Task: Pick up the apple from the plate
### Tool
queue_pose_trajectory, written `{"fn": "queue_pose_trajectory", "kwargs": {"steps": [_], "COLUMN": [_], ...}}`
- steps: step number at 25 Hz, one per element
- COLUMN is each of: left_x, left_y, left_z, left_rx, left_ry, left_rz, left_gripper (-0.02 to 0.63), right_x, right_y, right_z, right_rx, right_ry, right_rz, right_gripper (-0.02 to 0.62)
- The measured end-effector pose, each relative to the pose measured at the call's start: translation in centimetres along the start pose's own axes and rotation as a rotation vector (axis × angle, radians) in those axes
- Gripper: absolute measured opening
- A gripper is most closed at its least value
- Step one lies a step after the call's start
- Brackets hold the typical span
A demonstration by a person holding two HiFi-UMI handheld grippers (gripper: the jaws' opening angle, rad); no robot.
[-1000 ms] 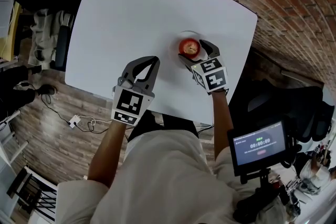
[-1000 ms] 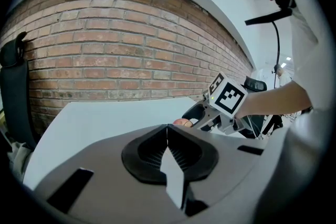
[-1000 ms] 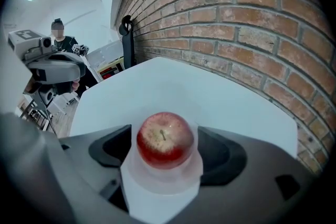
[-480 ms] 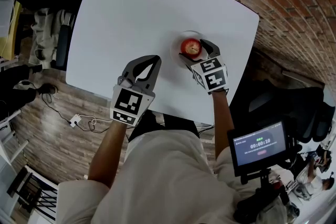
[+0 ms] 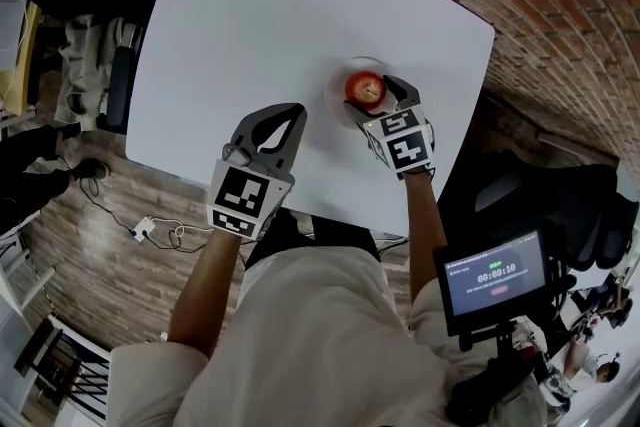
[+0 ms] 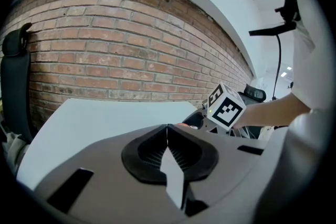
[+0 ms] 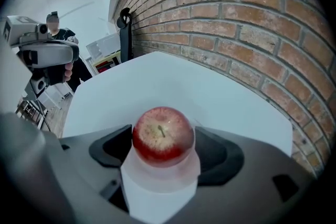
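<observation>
- Brick wall point(image 6: 105, 60) stands behind a big white table point(image 5: 280, 5).
- Some white cables point(image 5: 150, 230) lie on the floor at the left. A small screen point(image 5: 497, 280) glows at the lower right.
- On the right side of the table sits a white plate point(image 5: 335, 80). The red apple point(image 5: 365, 88) rests on it with its stem up.
- Reaching in from the near edge of the table, the right tool point(image 5: 372, 97) is at the plate, with a bare arm point(image 5: 425, 215) straight behind it.
- Its jaws are apart, one on each side of the apple and very close to its skin. Whether they press on it cannot be told.
- The left tool point(image 5: 293, 112) is over the near part of the table, well apart from the plate. Its jaws are together, with nothing in them.
- Only the right tool's view shows the pale speckles round the apple's stem. It also shows someone point(image 7: 55, 39) far off at the left by a grey machine.
- Only the left tool's view shows the wall straight on. It also shows the right tool's marker cube point(image 6: 227, 107) from the side.
</observation>
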State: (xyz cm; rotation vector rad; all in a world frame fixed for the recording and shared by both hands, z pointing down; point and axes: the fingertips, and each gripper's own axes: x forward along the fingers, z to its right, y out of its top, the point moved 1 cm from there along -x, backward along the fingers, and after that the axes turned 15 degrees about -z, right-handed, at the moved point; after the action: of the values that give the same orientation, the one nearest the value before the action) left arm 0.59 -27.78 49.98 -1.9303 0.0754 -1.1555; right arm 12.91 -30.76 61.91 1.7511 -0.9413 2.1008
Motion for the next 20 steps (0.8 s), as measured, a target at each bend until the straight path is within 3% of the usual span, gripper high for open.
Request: {"fn": "queue_pose_trajectory", "kwargs": {"steps": [20], "left_x": [-0.52], "left_y": [-0.52], "left_z": [-0.06], "left_rx": [-0.004], "left_ry": [0.021], "left_rz": [-0.007], "left_gripper": [0.006], "right_x": [0.26], "right_y": [-0.4], "right_z": [0.52], "right_rx": [0.035], "right_ry": [-0.009], "right_rz": [0.014], "right_gripper": [0.362]}}
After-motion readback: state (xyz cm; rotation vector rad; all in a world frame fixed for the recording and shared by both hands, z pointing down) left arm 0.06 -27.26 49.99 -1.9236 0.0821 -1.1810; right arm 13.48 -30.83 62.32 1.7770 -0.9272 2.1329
